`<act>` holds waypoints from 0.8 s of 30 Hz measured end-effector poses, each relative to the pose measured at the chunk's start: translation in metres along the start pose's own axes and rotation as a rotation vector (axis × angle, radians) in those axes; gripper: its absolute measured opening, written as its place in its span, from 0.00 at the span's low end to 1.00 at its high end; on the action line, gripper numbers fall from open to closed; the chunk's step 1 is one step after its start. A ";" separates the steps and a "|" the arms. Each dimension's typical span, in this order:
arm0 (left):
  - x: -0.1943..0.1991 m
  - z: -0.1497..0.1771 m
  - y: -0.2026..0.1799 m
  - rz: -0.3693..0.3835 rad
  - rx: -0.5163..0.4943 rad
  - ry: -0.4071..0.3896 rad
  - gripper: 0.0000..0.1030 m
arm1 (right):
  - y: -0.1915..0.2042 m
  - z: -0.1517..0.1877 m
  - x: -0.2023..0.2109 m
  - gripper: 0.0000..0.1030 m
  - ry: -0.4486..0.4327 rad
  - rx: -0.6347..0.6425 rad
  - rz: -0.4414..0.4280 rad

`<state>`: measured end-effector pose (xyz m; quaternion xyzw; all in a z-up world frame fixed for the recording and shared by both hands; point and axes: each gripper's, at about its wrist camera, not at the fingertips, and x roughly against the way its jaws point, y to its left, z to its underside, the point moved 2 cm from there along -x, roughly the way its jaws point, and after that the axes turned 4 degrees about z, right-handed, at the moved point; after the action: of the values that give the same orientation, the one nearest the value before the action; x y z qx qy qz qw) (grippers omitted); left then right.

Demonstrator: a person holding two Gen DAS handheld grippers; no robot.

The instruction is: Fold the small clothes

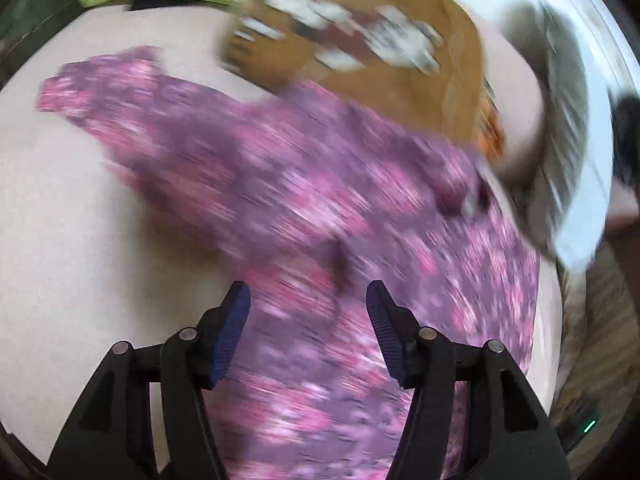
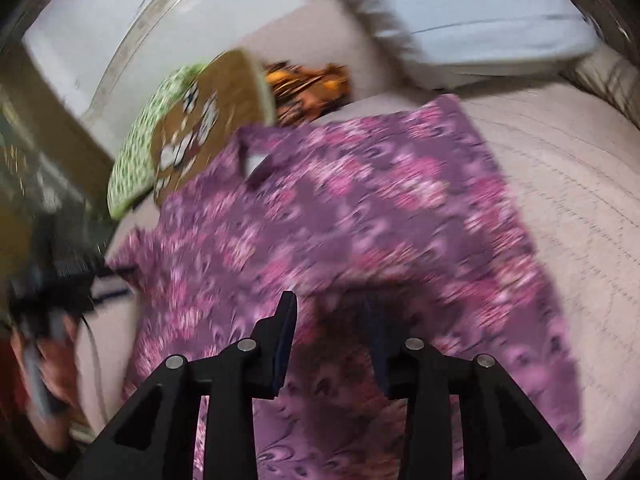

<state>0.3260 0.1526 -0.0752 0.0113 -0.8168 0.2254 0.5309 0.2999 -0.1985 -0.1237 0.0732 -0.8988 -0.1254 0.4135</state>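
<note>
Left gripper (image 1: 308, 296) jaws apart over purple garment (image 1: 304, 184), right gripper (image 2: 330, 306) jaws apart, nothing between them, above the garment (image 2: 360, 208) spread on pale bed (image 2: 568, 168), brown cloth (image 1: 360, 28), green cloth (image 2: 136, 160) and white pillow (image 2: 480, 28) beyond, both views blurred

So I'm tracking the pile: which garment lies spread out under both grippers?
The purple-pink floral garment, open flat on the bed; the brown printed one and green-patterned one sit stacked beyond it.
</note>
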 end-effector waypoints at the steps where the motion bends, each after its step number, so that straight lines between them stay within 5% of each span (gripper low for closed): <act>1: 0.005 -0.010 0.016 -0.015 0.020 -0.012 0.58 | 0.008 0.004 -0.005 0.36 0.004 0.030 0.020; 4: 0.019 -0.037 0.069 -0.081 0.099 -0.044 0.58 | 0.022 0.021 -0.025 0.45 0.064 0.099 0.039; 6: 0.027 -0.059 0.108 -0.111 0.164 -0.059 0.59 | 0.030 0.035 -0.027 0.50 0.023 0.168 0.082; 8: 0.033 -0.079 0.152 -0.126 0.245 -0.060 0.59 | 0.039 0.038 -0.028 0.64 0.021 0.219 0.098; 13: 0.014 -0.104 0.222 -0.129 0.448 -0.052 0.60 | 0.051 0.043 -0.035 0.80 0.035 0.294 0.118; 24: -0.035 -0.143 0.242 -0.038 0.518 -0.077 0.60 | 0.058 0.045 -0.044 0.92 0.048 0.319 0.100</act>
<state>0.4017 0.4166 -0.1442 0.1707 -0.7510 0.4166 0.4830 0.2926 -0.1252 -0.1671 0.0963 -0.8997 0.0414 0.4238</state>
